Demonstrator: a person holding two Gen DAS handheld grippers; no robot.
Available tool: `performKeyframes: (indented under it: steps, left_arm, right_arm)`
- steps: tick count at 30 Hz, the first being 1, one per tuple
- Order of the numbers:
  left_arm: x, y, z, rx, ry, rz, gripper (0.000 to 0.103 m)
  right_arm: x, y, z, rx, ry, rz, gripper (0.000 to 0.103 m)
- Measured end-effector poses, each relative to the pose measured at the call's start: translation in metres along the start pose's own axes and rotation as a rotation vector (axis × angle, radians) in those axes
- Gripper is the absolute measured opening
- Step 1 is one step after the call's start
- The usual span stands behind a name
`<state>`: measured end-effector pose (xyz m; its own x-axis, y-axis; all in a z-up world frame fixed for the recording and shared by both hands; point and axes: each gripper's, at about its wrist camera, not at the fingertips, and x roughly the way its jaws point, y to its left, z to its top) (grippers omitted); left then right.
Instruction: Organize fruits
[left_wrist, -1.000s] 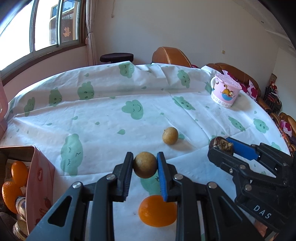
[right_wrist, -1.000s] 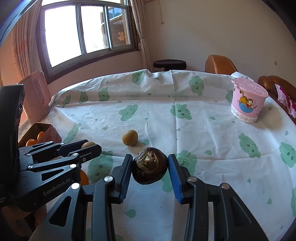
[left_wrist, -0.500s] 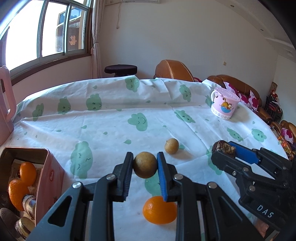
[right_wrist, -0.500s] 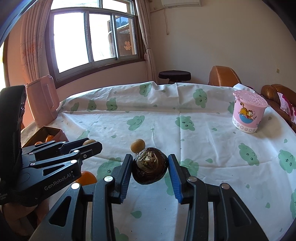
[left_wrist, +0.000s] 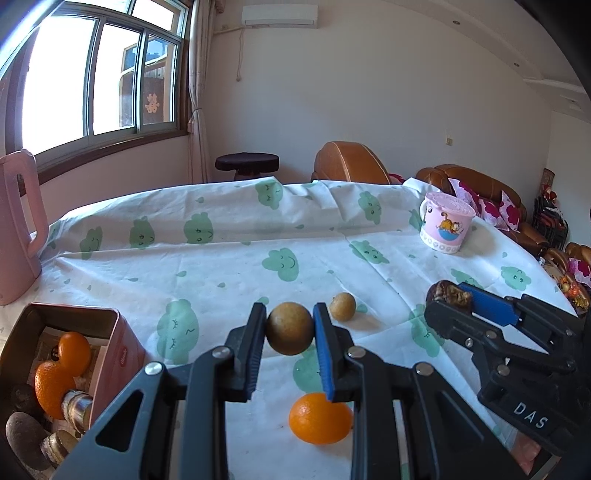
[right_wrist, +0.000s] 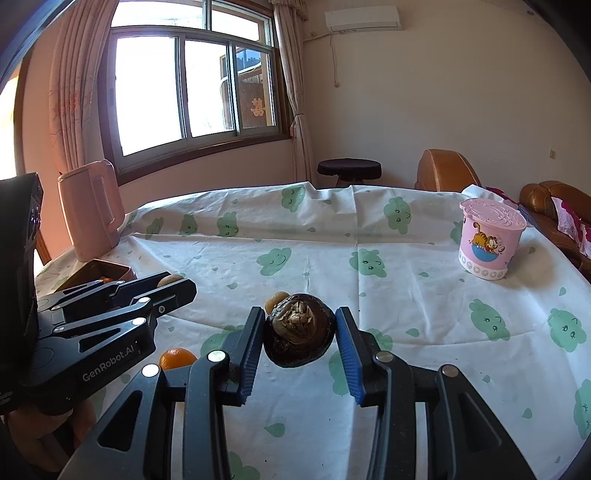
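Observation:
My left gripper (left_wrist: 290, 332) is shut on a small round brown fruit (left_wrist: 290, 333), held above the table. The right gripper (right_wrist: 299, 338) is shut on a dark, wrinkled brown fruit (right_wrist: 299, 334); it also shows at the right of the left wrist view (left_wrist: 452, 295). On the cloth lie an orange (left_wrist: 320, 418) just below my left fingers and another small brown fruit (left_wrist: 342, 306) beyond them. A pink tin box (left_wrist: 114, 350) at the lower left holds oranges (left_wrist: 61, 369) and dark fruits. In the right wrist view the left gripper (right_wrist: 173, 282) sits at the left.
A pink jug (left_wrist: 18, 225) stands at the table's left edge beyond the box. A pink lidded cartoon cup (left_wrist: 446, 227) stands at the far right. The tablecloth (left_wrist: 229, 266) is white with green clouds. Chairs and a stool stand past the far edge.
Both views have tilted upward, showing more wall and window. The left gripper has lifted a little with its brown fruit. Each gripper keeps its fruit; the fruits on the cloth lie where they were.

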<state>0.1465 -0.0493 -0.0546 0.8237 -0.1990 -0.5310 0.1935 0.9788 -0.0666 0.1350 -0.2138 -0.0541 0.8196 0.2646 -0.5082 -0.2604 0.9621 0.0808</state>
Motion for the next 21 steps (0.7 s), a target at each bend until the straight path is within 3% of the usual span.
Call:
performKeyframes:
  steps: [21]
  left_arm:
    - [-0.018,0.001,-0.003,-0.005,-0.084,0.024,0.027]
  right_arm:
    - [-0.016,0.006,-0.001,-0.030,-0.083,-0.007,0.041]
